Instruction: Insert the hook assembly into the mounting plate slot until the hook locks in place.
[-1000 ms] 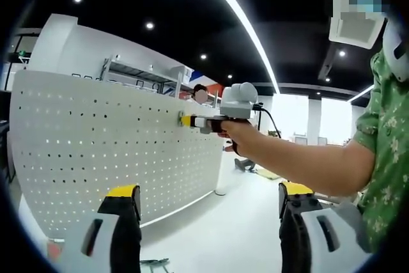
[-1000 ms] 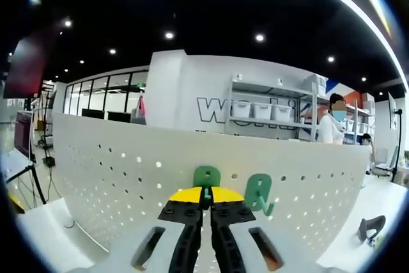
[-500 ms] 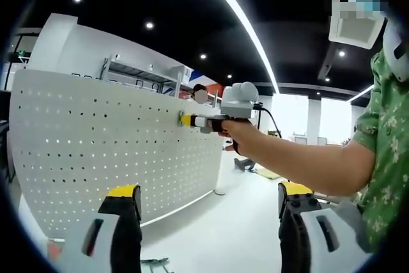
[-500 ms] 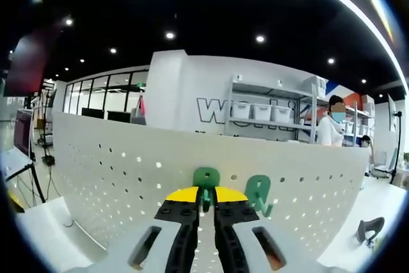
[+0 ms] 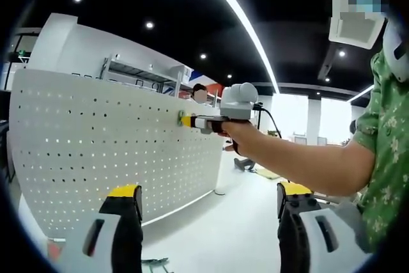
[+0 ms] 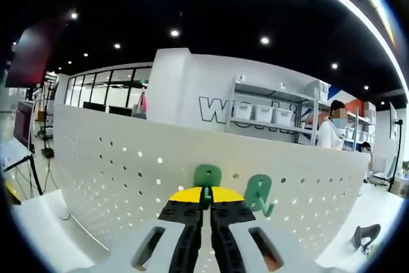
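Right gripper [image 6: 206, 201] jaws clamped on green hook [image 6: 207, 176] at pegboard [image 6: 115, 177] (insertion apparently hidden); left gripper [image 5: 204, 199] jaws agape

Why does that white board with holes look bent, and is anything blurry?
Right gripper view: the fisheye lens bows the pegboard; the green hook at the right gripper looks sharp. Left gripper view: the same bowing; ceiling light strips glare, windows behind wash out.
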Demonstrator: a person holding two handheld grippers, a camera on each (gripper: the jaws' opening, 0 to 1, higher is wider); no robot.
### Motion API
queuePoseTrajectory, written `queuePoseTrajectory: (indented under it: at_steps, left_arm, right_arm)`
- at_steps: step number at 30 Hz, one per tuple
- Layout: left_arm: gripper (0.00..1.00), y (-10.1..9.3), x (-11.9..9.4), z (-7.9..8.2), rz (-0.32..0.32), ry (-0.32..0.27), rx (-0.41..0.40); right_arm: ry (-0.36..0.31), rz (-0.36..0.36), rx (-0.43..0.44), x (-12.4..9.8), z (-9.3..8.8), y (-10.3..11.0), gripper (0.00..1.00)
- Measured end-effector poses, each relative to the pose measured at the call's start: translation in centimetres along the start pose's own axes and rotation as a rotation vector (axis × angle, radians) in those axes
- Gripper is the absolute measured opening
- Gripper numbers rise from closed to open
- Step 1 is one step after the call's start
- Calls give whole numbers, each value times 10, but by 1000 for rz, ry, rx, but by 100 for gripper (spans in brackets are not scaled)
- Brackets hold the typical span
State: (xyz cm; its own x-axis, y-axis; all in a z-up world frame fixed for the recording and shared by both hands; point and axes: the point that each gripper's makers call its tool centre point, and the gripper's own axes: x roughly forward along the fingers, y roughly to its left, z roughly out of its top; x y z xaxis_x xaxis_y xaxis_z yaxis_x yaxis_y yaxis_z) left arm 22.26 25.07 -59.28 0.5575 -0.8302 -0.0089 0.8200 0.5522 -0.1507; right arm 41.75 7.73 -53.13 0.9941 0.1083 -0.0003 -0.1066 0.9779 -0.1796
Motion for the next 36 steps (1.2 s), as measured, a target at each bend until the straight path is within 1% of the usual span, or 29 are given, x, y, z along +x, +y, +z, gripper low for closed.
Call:
queuePoseTrajectory:
  at_steps: [2,4,8,10,14,16,21,25,32,36]
  left_arm:
    - [89,0,0,0,0,2,0]
    - [89,0,0,-1,-1,6,0]
    - [88,-1,0,-2,-3,8,-2]
    - [88,-1,0,-2,-2,7,-2]
    - [88,0,1,0,-3,1,-1]
    - [88,0,1,0,-3,1,0]
    - [87,-1,0,-1,-4,4,-3]
    - [86,-1,0,-1,-4,4,-5]
    - [86,-1,-1,0,-1,2,-4]
    - [86,-2,-2,1,0,2,-2]
  right_arm:
    - [5,8,-12,0,0,0,2]
    - [9,19,0,0,0,-1,2]
    - [32,30,-58,0,0,0,2]
    - [33,34,-46,1,0,-1,2]
    - [26,36,-16,0,1,0,3]
    - [15,36,-3,-1,3,0,6]
    - [-20,21,-30,-2,13,-2,6]
    - [-34,27,-34,-2,19,-1,6]
    - [-25,33,-48,-1,17,0,6]
    - [-17,35,-43,-3,15,1,7]
